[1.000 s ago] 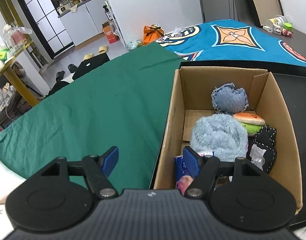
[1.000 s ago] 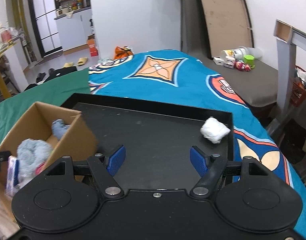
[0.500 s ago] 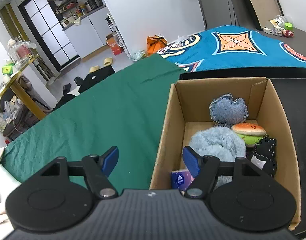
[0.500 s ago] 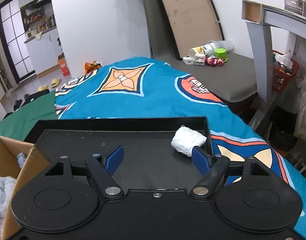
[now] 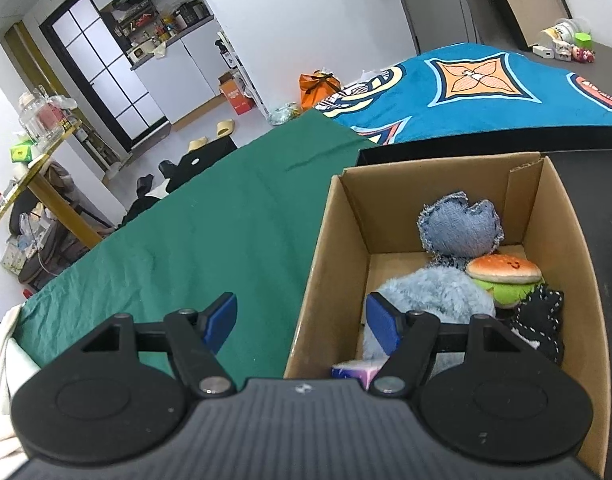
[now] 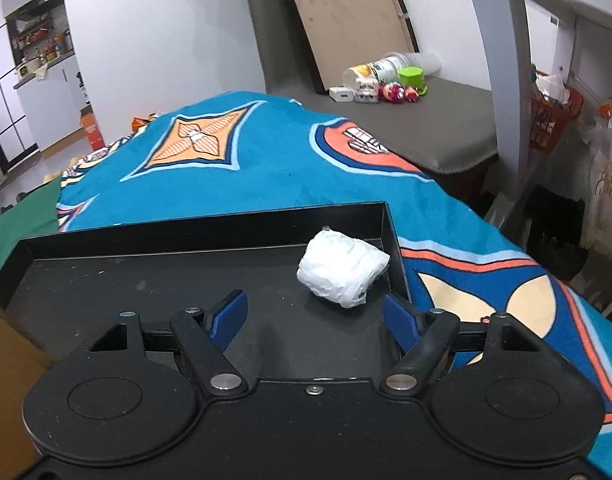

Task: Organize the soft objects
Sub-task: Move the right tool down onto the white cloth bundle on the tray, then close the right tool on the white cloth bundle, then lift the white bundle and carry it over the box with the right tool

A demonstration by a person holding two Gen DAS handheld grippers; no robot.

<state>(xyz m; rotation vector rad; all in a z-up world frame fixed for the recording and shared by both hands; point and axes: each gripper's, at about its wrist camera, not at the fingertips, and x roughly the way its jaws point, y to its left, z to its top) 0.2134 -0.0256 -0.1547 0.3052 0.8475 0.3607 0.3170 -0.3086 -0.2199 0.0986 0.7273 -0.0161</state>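
The right gripper (image 6: 316, 316) hovers with jaws spread wide and empty, just short of the crumpled white soft bundle (image 6: 342, 274) lying in the far right corner of the shallow black tray (image 6: 210, 228). The left gripper (image 5: 300, 322), jaws equally wide and empty, straddles the near wall of the brown cardboard box (image 5: 574, 240) holding plush toys. Risk: the bundle sits close against the tray rim, so the outer finger could catch the wall and push it away.
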